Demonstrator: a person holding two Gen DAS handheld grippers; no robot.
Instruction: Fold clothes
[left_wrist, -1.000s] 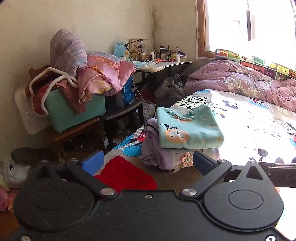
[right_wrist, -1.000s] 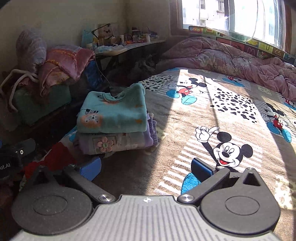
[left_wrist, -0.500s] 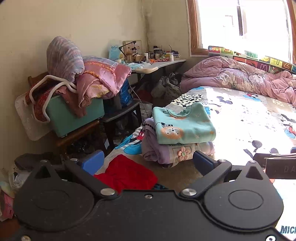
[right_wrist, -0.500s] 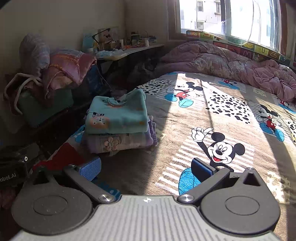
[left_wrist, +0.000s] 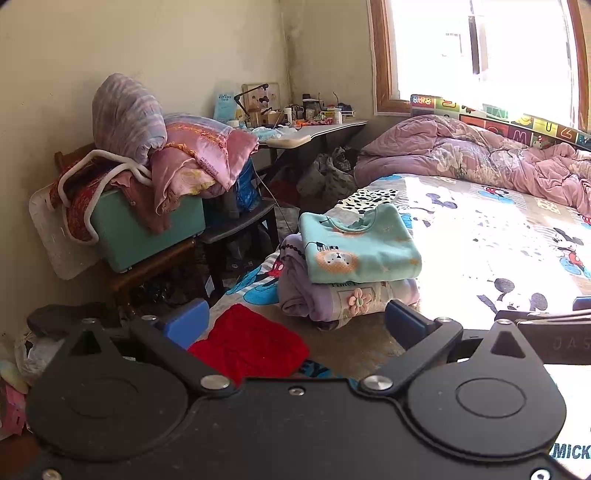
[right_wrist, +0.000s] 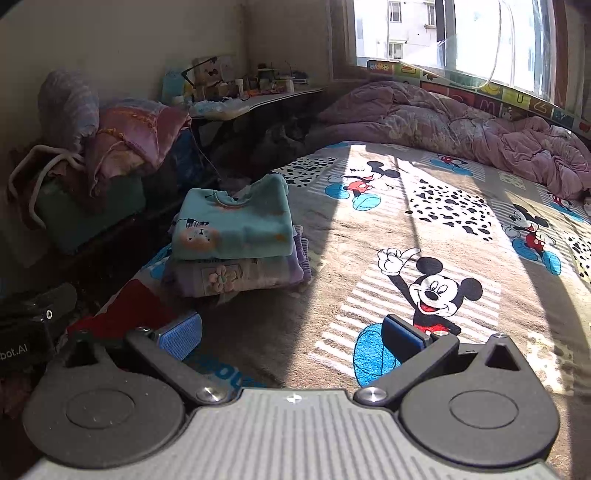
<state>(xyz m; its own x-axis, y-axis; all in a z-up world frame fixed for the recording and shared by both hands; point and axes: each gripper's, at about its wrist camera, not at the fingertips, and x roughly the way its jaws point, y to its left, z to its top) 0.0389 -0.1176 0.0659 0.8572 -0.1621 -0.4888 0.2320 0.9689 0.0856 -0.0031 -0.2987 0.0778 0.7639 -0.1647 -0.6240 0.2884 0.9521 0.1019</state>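
A folded teal sweatshirt (left_wrist: 362, 247) with a lion print lies on top of a folded lilac garment (left_wrist: 332, 299) at the near left corner of the bed. The same teal sweatshirt (right_wrist: 232, 221) and lilac garment (right_wrist: 236, 275) show in the right wrist view. A flat red cloth (left_wrist: 247, 343) lies in front of the stack, just beyond my left gripper (left_wrist: 295, 321), which is open and holds nothing. My right gripper (right_wrist: 291, 336) is open too, low over the Mickey Mouse bedsheet (right_wrist: 424, 229), right of the stack. The red cloth (right_wrist: 129, 306) sits left of it.
A rumpled pink duvet (left_wrist: 480, 155) fills the far end of the bed under the window. Left of the bed, a green box (left_wrist: 144, 229) on a chair carries piled bedding (left_wrist: 177, 147). A cluttered desk (left_wrist: 314, 125) stands in the corner. The other gripper's body (right_wrist: 26, 325) is at the left.
Both grippers have drawn back from the folded stack, so it looks smaller and farther away. More of the red cloth and the bedsheet shows. Jaws stayed open.
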